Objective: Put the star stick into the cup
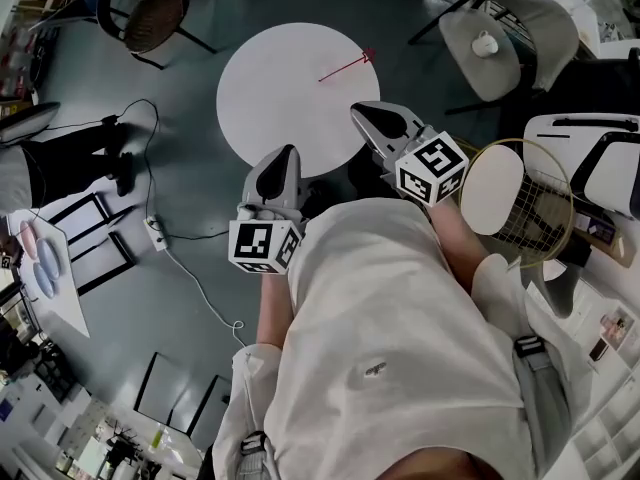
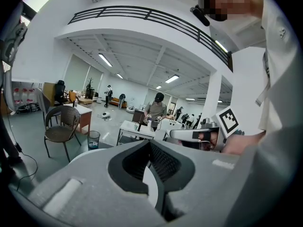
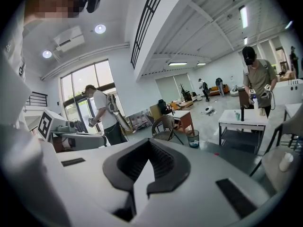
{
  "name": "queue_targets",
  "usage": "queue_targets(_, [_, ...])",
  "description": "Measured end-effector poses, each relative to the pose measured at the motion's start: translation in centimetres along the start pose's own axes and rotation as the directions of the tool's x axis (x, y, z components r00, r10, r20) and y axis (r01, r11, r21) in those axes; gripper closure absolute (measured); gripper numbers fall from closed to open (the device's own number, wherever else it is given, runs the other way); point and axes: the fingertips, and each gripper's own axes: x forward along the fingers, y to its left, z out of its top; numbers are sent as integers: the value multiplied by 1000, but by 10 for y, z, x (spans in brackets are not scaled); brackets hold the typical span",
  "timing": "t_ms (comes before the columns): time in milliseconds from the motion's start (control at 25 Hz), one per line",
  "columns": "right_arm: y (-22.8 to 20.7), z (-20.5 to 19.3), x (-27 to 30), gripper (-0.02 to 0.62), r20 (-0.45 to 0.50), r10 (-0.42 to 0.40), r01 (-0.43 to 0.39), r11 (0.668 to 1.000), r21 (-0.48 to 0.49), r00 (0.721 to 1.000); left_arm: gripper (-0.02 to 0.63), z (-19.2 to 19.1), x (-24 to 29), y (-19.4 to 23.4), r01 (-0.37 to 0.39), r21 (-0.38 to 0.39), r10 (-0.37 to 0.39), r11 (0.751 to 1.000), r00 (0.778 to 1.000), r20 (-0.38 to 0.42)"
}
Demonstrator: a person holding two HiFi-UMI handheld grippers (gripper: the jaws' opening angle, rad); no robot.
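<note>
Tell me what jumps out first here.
The round white table stands out against the dark floor, with the red star stick lying near its far right edge. The left hand-held gripper and the right hand-held gripper are both shut and empty, close to the person's chest at the table's near edge. What looks like a white cup sits on the grey chair at upper right.
</note>
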Motion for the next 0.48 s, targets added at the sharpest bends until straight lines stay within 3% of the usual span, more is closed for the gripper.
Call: queue_targets(480, [73,-37,-30,586,23,-157,156,986,51,987,597,-34,-70,15,122,6,-121,993,991,-48])
